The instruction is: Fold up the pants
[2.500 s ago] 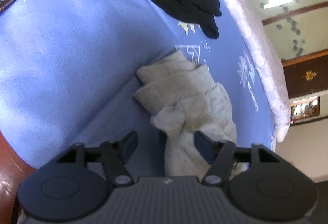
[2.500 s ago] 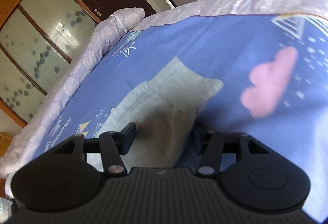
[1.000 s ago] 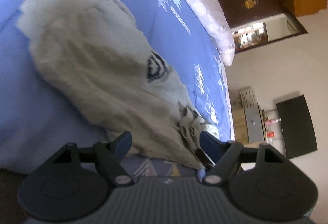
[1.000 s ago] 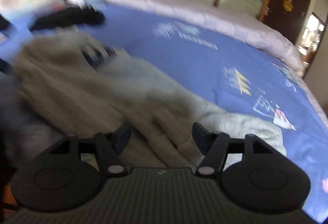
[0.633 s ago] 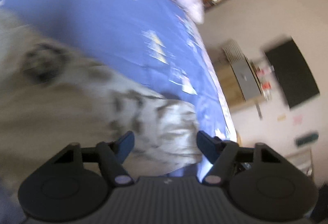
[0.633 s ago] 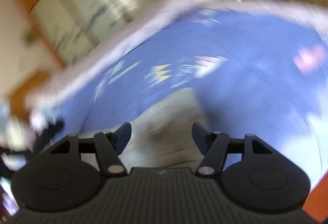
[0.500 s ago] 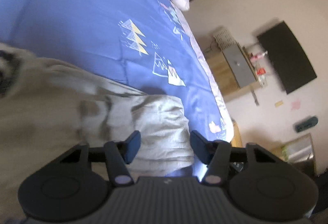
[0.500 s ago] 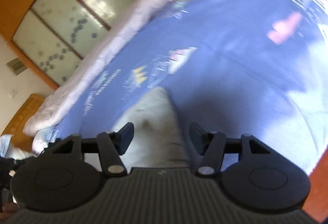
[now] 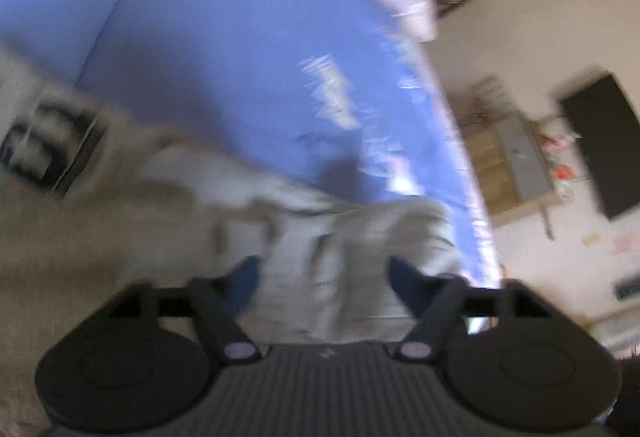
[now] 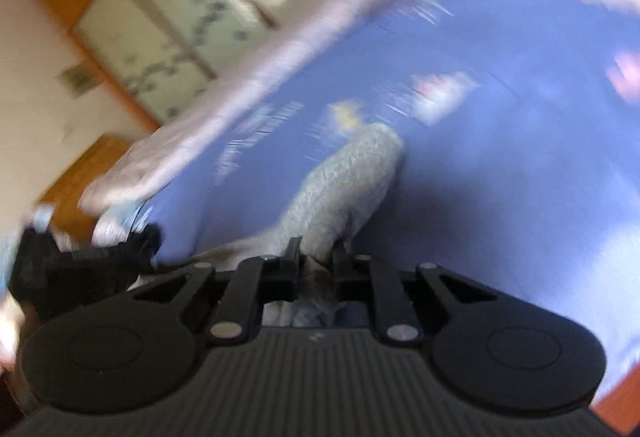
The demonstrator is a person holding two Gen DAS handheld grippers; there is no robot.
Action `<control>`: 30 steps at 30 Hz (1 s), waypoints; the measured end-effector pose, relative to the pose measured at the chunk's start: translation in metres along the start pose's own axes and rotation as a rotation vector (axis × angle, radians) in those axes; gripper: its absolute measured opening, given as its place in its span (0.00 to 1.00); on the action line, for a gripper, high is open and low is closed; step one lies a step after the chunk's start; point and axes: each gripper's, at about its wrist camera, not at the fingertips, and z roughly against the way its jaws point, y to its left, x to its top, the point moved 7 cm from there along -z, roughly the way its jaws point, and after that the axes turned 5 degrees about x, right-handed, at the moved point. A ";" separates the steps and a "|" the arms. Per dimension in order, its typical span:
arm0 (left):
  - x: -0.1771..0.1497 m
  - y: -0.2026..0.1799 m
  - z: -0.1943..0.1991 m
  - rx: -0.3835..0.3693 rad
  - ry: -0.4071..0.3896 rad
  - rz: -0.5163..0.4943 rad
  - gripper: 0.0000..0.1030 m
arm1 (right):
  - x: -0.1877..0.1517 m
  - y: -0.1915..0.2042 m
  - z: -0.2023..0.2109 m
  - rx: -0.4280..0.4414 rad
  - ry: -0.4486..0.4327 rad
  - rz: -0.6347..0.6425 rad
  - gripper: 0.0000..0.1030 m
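Note:
Light grey pants (image 9: 360, 233) lie rumpled on the blue patterned bed sheet (image 9: 240, 57), a dark printed patch (image 9: 44, 153) showing at the left. My left gripper (image 9: 323, 271) hovers low over a leg end near the bed's edge; its jaws are opening wide, with fabric between them and the pads not pressing on it. In the right wrist view a leg of the pants (image 10: 348, 173) stretches away across the sheet (image 10: 500, 177). My right gripper (image 10: 317, 251) is closing, its jaws nipping a bunch of that grey fabric. Both views are motion-blurred.
A pale quilt (image 10: 280, 49) is rolled along the far side of the bed. A blurred black shape (image 10: 80, 261) sits at the left of the right wrist view. Beyond the bed's edge stand a wooden cabinet (image 9: 516, 165) and a dark wall screen (image 9: 600, 145).
My right jaws have gone from wide apart to pinched on the grey fabric. My left gripper slid along the pants toward the leg end, narrowed its jaws, then spread them again.

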 end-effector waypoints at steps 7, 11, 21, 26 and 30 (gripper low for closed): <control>-0.013 -0.046 -0.003 0.129 0.015 -0.295 0.94 | -0.039 0.105 -0.033 0.006 0.061 0.433 0.16; -0.024 -0.034 -0.024 0.167 0.106 -0.287 0.20 | -0.053 0.125 -0.038 0.014 0.080 0.526 0.16; 0.032 0.040 0.073 0.105 -0.030 -0.174 0.14 | -0.058 0.127 -0.036 0.076 0.096 0.451 0.44; 0.057 0.090 0.136 0.148 -0.107 -0.131 0.14 | -0.073 0.126 -0.053 0.083 0.188 0.401 0.44; 0.059 0.158 0.175 0.253 -0.146 -0.054 0.14 | -0.085 0.136 -0.058 0.085 0.228 0.430 0.44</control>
